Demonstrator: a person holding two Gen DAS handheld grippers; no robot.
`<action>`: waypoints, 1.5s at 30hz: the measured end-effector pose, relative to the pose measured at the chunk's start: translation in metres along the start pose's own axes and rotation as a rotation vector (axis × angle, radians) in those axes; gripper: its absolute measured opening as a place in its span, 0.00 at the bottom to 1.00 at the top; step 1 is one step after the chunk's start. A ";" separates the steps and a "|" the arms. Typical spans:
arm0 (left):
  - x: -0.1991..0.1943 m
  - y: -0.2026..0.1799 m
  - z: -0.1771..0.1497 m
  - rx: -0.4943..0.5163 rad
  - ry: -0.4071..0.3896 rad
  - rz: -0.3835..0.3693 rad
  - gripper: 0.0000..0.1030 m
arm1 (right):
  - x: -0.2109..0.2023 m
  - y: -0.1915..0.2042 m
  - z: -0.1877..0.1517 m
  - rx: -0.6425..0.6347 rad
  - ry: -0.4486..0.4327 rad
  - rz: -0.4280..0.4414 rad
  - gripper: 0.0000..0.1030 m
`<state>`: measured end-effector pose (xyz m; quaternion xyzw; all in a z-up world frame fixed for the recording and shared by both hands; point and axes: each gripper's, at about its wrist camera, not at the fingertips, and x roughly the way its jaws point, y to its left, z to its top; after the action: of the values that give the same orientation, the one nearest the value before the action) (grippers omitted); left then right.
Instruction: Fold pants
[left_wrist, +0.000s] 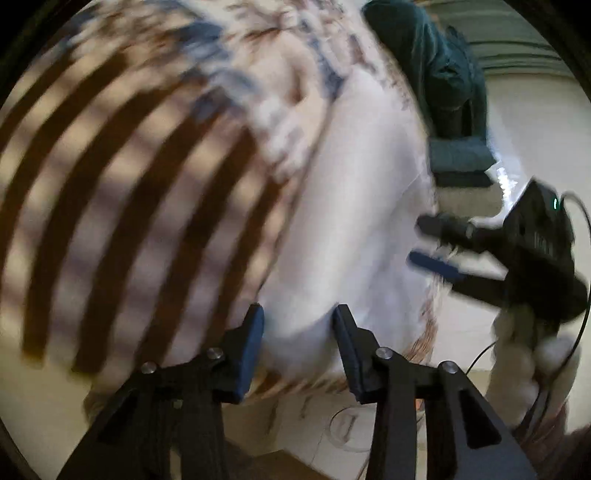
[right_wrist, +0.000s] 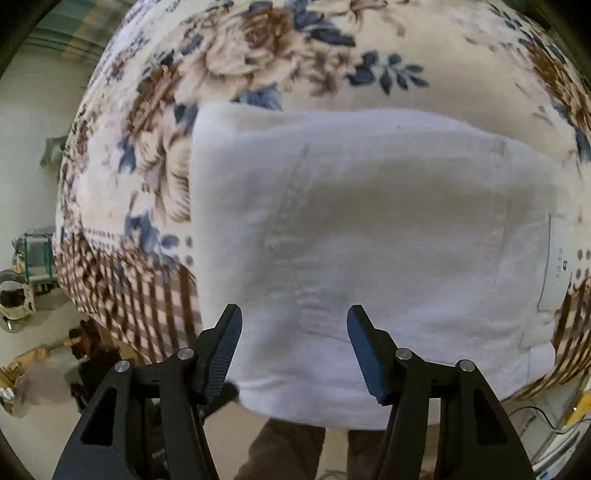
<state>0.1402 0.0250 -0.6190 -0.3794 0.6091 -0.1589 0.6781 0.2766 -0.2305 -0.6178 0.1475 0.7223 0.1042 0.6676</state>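
Observation:
The white pants (right_wrist: 369, 240) lie folded in a wide rectangle on a floral blanket (right_wrist: 280, 55), their near edge hanging at the bed's front. My right gripper (right_wrist: 294, 321) is open and empty, just above the pants' near edge. In the blurred left wrist view the pants (left_wrist: 354, 206) run up the middle. My left gripper (left_wrist: 298, 321) is open over their near end, holding nothing. My right gripper (left_wrist: 439, 247) shows there too, at the right, open beside the pants.
The blanket has brown stripes (left_wrist: 122, 206) on the left and a brown check border (right_wrist: 140, 302). Folded dark green clothes (left_wrist: 458, 158) lie at the far right. A metal cart (right_wrist: 35, 258) and clutter stand on the floor to the left.

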 end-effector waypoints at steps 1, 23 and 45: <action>-0.001 0.006 -0.007 -0.024 0.013 -0.006 0.35 | 0.001 -0.002 -0.001 0.005 0.007 -0.005 0.60; 0.035 -0.041 0.028 0.262 0.110 0.164 0.62 | -0.035 -0.111 -0.039 0.268 -0.029 0.030 0.60; 0.055 -0.075 0.088 0.105 -0.013 0.161 0.97 | -0.029 -0.218 -0.134 0.682 -0.379 0.323 0.22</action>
<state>0.2537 -0.0335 -0.6073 -0.2945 0.6239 -0.1330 0.7116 0.1287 -0.4378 -0.6544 0.4876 0.5476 -0.0664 0.6767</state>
